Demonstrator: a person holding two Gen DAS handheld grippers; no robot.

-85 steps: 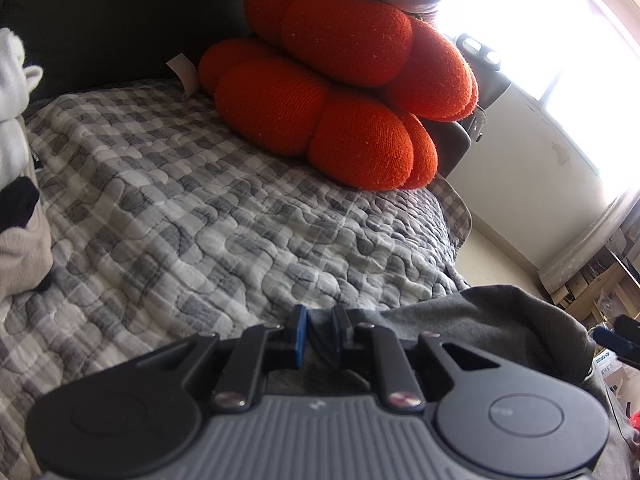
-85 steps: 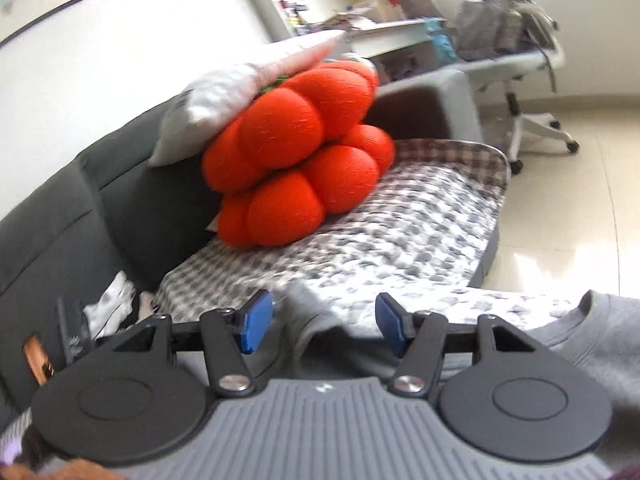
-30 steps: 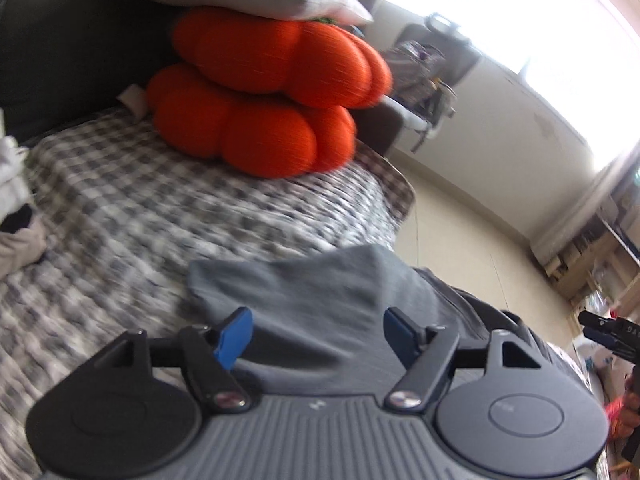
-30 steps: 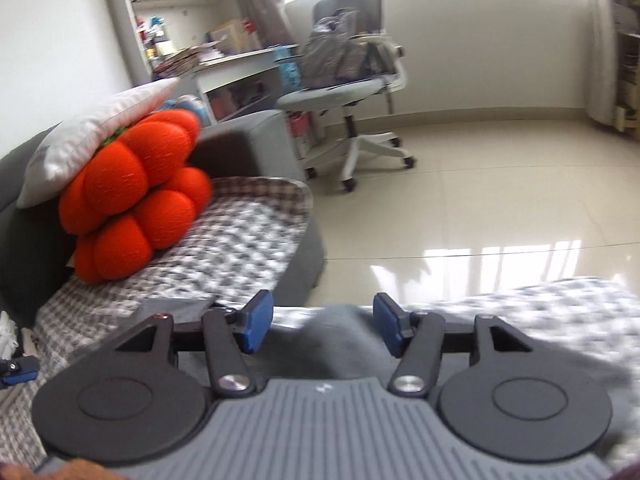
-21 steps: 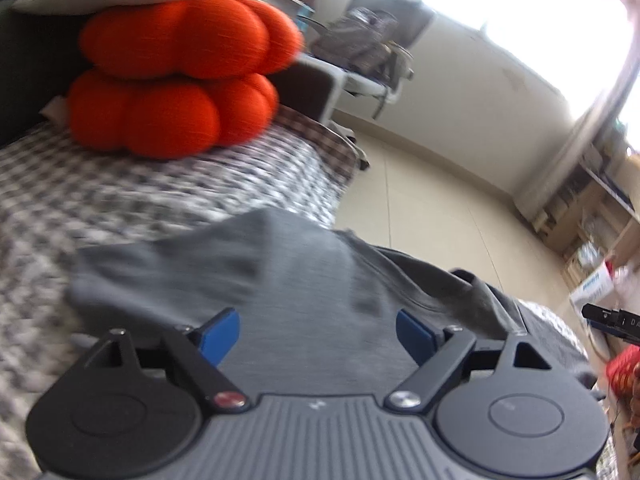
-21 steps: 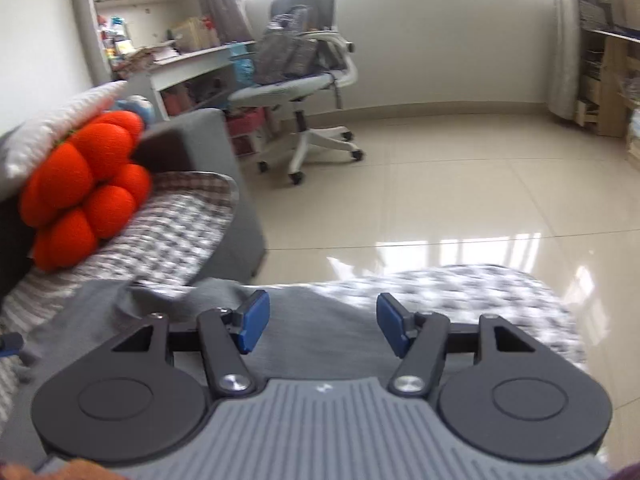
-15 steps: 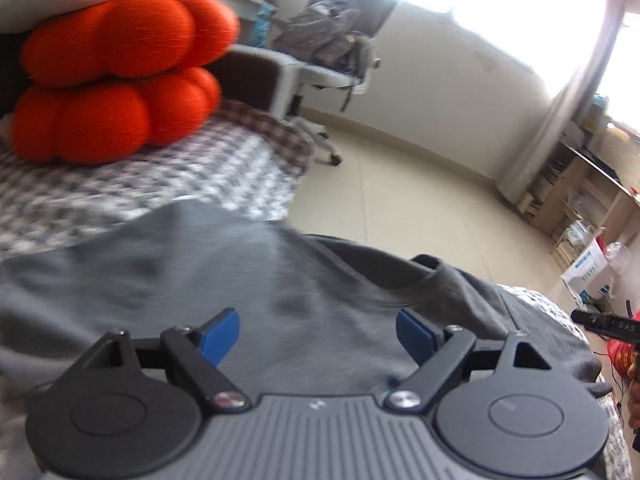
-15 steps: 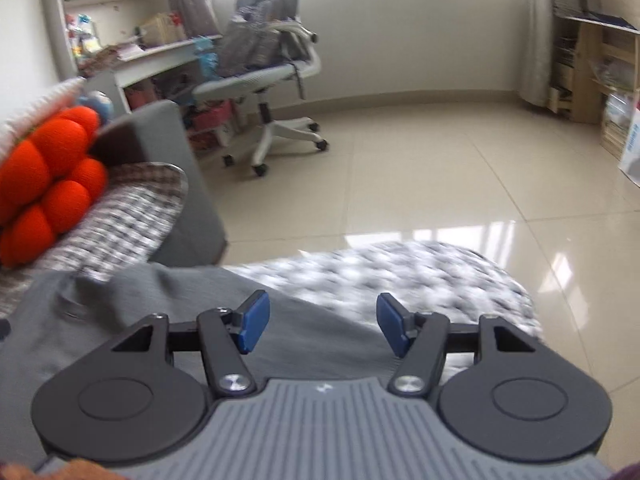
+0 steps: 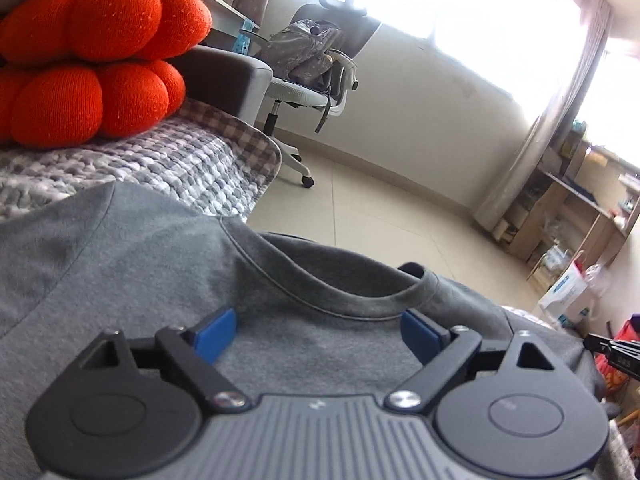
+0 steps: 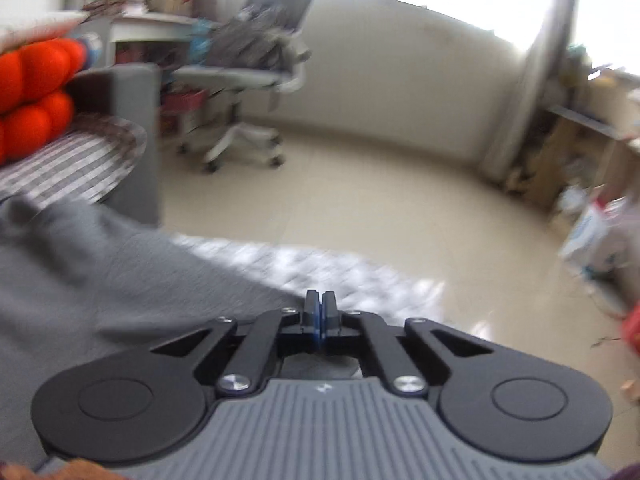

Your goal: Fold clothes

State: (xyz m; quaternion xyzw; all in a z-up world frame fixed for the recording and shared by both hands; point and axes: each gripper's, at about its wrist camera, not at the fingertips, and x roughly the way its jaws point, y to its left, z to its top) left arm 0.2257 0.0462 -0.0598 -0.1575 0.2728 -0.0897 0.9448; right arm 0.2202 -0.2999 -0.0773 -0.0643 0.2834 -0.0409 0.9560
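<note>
A grey shirt [image 9: 168, 264] lies spread on the checked quilt, its round collar [image 9: 352, 292] facing the floor side. My left gripper [image 9: 320, 330] is open just above the shirt's chest, below the collar, with nothing between its blue pads [image 9: 214, 330]. My right gripper [image 10: 320, 308] is shut, its tips at the shirt's [image 10: 100, 280] right edge over the quilt [image 10: 360, 276]. That view is blurred, and I see no cloth between its pads.
Orange round cushions [image 9: 88, 60] with a white pillow on top sit at the back left of the quilted sofa [image 9: 180, 160]. An office chair [image 9: 316, 64] carrying a bag stands on the tiled floor [image 10: 380, 208]. Shelves and bags [image 9: 568, 280] line the right wall.
My left gripper let go of the shirt, opened, and swung right along it to the collar. My right gripper stayed open until half a second ago and has since shut at the shirt's right edge.
</note>
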